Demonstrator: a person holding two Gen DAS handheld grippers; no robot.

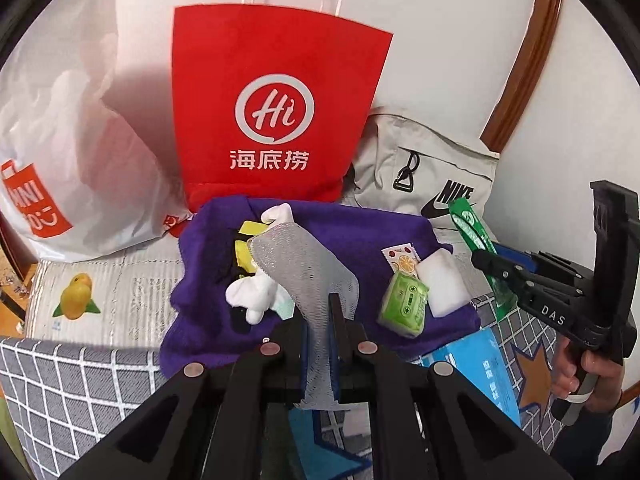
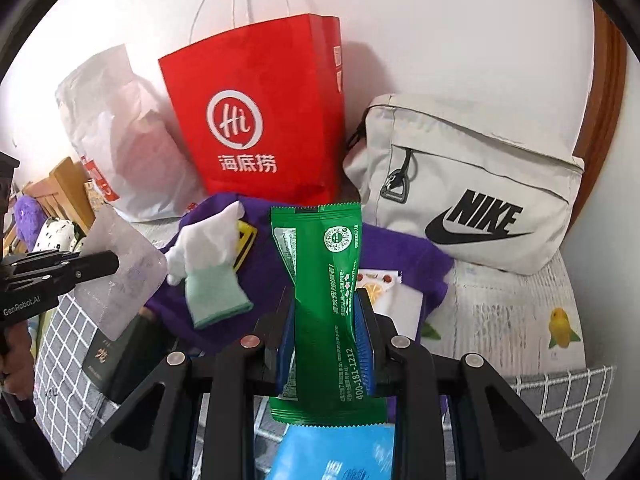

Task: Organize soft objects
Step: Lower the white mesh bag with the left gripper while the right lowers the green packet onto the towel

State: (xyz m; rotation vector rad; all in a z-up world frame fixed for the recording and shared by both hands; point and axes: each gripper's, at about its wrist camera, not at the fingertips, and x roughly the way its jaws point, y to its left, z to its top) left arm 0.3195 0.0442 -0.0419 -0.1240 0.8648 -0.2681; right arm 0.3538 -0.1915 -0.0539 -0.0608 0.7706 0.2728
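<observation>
My left gripper (image 1: 322, 308) is shut on a grey, mesh-patterned flat pouch (image 1: 296, 264), which stands up between the fingers. In the right wrist view that pouch (image 2: 124, 276) looks translucent and hangs from the left gripper (image 2: 114, 262). My right gripper (image 2: 325, 300) is shut on a green snack packet (image 2: 320, 280), held upright. From the left wrist view the right gripper (image 1: 482, 258) carries the packet (image 1: 468, 224) at the far right. Below both lies a purple cloth (image 1: 360, 224) with a white glove (image 1: 256, 292), a green cassette-print packet (image 1: 404, 304) and a white foam block (image 1: 444, 284).
A red paper bag (image 1: 276, 112) stands against the wall, between a white plastic bag (image 1: 72, 140) and a grey Nike bag (image 2: 472, 184). A blue box (image 2: 336, 452) lies near my fingers. A dark booklet (image 2: 120, 356) rests on the checked grey bedding (image 1: 72, 392).
</observation>
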